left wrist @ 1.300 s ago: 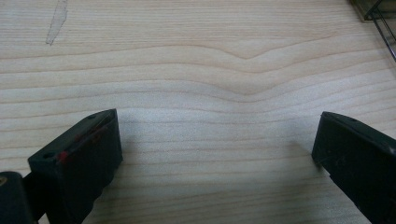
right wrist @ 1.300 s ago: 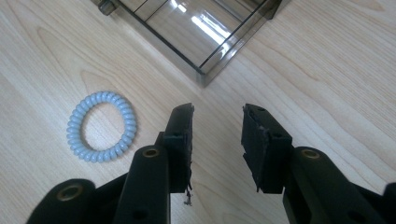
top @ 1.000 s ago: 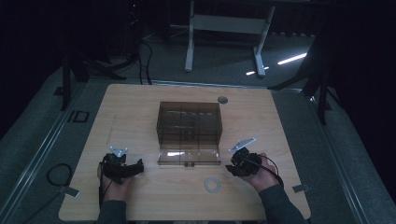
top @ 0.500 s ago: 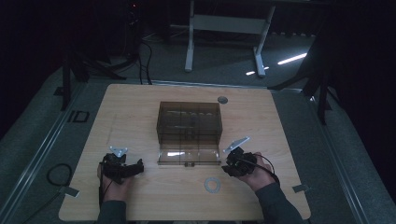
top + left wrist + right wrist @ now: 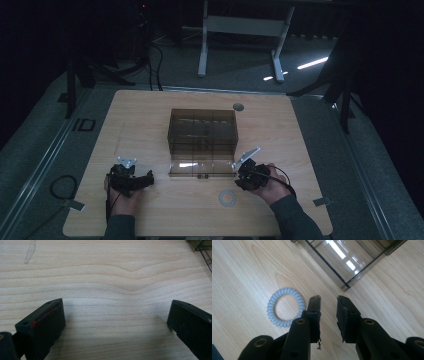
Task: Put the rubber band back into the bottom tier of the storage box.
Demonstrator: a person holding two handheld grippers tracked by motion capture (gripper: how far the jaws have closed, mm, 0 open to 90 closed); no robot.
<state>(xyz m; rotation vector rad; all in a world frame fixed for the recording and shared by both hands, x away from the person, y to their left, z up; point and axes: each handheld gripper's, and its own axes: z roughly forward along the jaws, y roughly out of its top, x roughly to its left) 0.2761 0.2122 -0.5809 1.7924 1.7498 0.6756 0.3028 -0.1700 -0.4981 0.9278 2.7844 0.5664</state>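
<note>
A smoky see-through box (image 5: pixel 202 131) stands mid-table with its front flap (image 5: pixel 200 167) folded down flat on the wood; the flap (image 5: pixel 344 262) lies just ahead of my right gripper. A pale blue spiral hair tie (image 5: pixel 221 197) lies in front of the box, left of the right jaws in the right gripper view (image 5: pixel 272 307). My right gripper (image 5: pixel 241 176) (image 5: pixel 329 302) hovers by the flap's right corner; its jaws have just been closing, a narrow gap remains and nothing is between them. My left gripper (image 5: pixel 147 180) (image 5: pixel 116 315) rests at the front left, wide open over bare wood.
A corner of the box (image 5: pixel 203 247) shows in the left gripper view. A small grey round cap (image 5: pixel 238 106) sits in the table (image 5: pixel 150 115) near its back edge. A metal stand (image 5: pixel 240 25) is behind the table, and a cable (image 5: pixel 60 185) loops on the floor at the left.
The right hand and its gripper have shifted slightly left, toward the flap's corner and the hair tie. The left gripper has stayed put.
</note>
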